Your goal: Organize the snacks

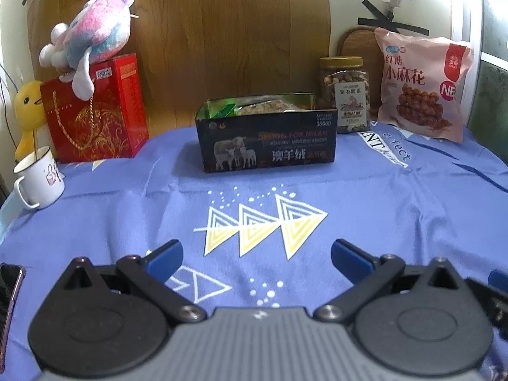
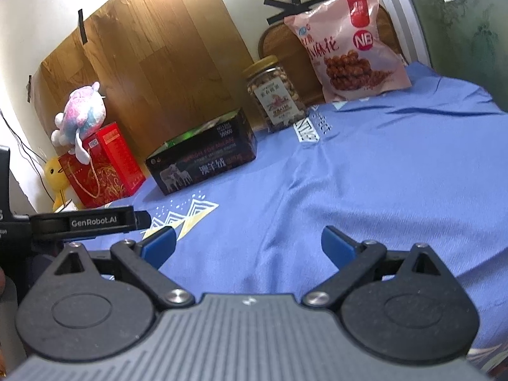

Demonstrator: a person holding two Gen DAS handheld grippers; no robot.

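Note:
A dark open box printed with sheep stands mid-table on the blue cloth, with snack packets showing inside it. Right of it stands a clear jar of nuts with a gold lid. A pink snack bag leans against the wall further right. My left gripper hovers open over the near cloth, well short of the box, nothing between its blue fingers. My right gripper is open too and holds nothing; the left gripper's body shows at its left.
A red gift bag topped by a pink plush toy stands at the back left, with a yellow duck toy beside it. A white mug sits near the left edge. A wooden board backs the table.

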